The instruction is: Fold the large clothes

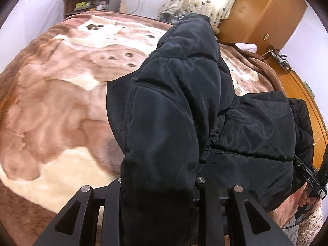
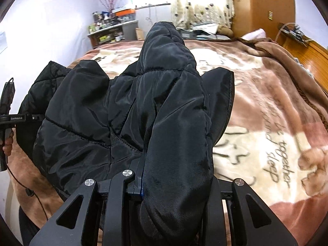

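Jacket [image 1: 164, 110]: lying bunched on the brown blanket [image 1: 51, 102], filling the centre and right of the left-wrist frame; sleeves running toward the upper frame in both views.
Left gripper [image 1: 157, 186]: clamping a thick fold of jacket at bottom centre.
Right gripper [image 2: 176, 184]: likewise pinching a padded fold at bottom centre of its own view.
Done: apparently just gripping both sides; no neat fold showing.
Left: judging by the lumpy heap, still needing sleeves tucking in, body halving, flattening.
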